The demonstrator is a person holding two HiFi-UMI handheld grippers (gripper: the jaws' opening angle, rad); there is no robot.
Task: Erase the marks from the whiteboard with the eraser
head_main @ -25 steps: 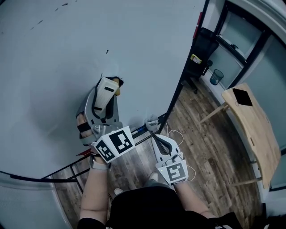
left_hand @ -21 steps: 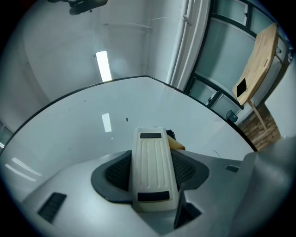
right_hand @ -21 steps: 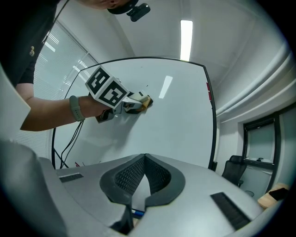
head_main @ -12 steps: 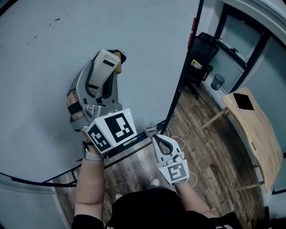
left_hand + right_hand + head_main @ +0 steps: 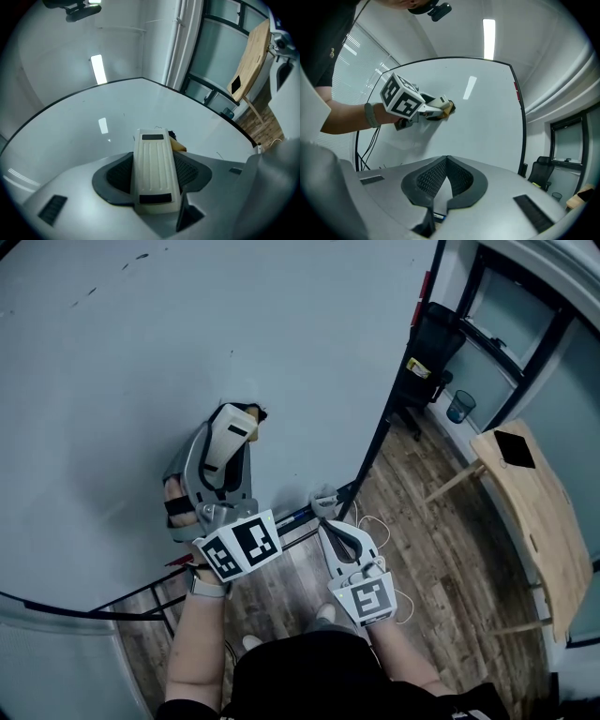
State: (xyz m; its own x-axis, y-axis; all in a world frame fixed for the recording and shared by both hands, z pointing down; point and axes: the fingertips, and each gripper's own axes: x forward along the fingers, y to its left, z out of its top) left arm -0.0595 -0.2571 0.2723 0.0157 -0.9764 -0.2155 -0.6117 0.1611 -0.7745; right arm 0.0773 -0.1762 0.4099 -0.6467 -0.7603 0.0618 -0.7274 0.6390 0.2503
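No writing, number or brand can be read on anything here.

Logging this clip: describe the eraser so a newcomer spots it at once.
Find the big whiteboard filling the head view's upper left. Low on it, the left gripper holds a block to the surface. That is the eraser: cream ribbed plastic with a tan pad at its tip, unlike the grey jaws around it.

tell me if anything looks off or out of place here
Nothing stands out. The eraser sits straight in the shut left gripper, its tip against the whiteboard. A few small dark marks near the board's upper left are not yet wiped. The right gripper is shut and empty, near the board's lower corner.
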